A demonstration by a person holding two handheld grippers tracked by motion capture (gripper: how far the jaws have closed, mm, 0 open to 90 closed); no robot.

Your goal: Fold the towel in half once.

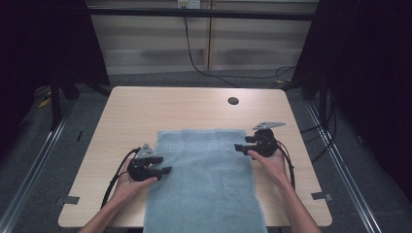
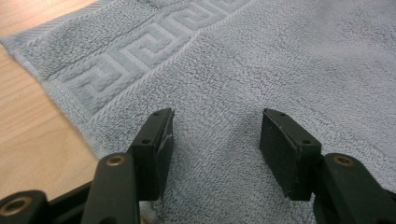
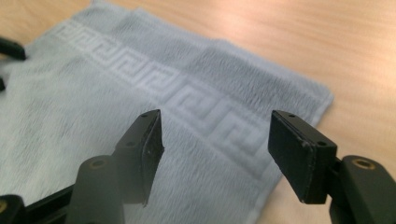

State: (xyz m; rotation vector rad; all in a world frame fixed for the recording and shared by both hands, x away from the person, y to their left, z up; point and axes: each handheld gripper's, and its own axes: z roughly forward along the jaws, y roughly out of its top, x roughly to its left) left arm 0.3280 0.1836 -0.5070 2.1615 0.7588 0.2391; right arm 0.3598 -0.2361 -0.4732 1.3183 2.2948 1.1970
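A pale blue towel [image 1: 204, 174] with a woven key-pattern band lies flat on the wooden table [image 1: 145, 107], its near end hanging over the front edge. My left gripper [image 1: 163, 165] sits at the towel's left edge, open, with bare terry cloth [image 2: 233, 84] between the jaws. At the towel's right edge, near the patterned band [image 3: 187, 98], my right gripper [image 1: 241, 147] hovers open with nothing held. The other gripper's black tip [image 3: 9, 49] shows at the far left of the right gripper view.
A round cable hole [image 1: 233, 101] sits in the table's far right part. Bare wood surrounds the towel on three sides. Black cables trail from both grippers toward the front edge. Dark frame posts stand beside the table.
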